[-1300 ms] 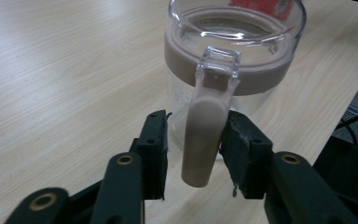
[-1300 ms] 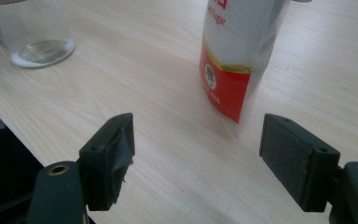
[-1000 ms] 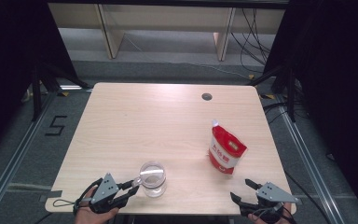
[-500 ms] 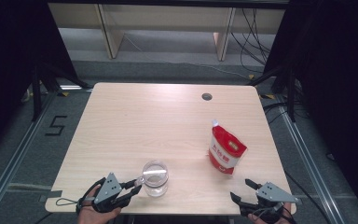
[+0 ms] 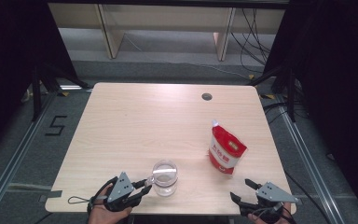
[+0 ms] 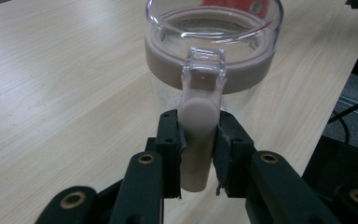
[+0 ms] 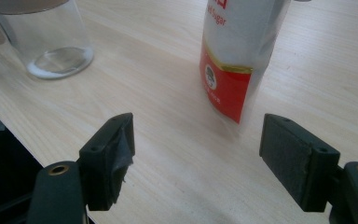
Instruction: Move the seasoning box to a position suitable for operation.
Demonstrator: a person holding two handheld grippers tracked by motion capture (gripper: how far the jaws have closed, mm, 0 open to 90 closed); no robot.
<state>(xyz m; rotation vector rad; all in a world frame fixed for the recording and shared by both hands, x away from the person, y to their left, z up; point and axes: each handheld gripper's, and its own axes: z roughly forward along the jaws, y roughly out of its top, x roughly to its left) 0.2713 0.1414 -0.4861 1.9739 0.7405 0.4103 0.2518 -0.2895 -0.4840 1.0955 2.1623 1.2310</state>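
Jar (image 5: pixel 164 177) latch tab (image 6: pixel 197 140) pinched in left tongs (image 5: pixel 145 185); right tongs (image 5: pixel 240 191) spread, short of sugar pouch (image 5: pixel 225 150).

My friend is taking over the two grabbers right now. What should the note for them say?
Left gripper: shut on the beige clasp tab of the clear jar, at the table's near edge.
Right gripper: open, holding nothing, at the near right edge, pointing at the sugar pouch.
Things: the jar stands upright with its lid on; the pouch stands upright to the jar's right, apart from it, unopened as far as I can tell.
Done: clasp gripped.
Left, probably: unlatch and open the lid, then pick up the pouch.
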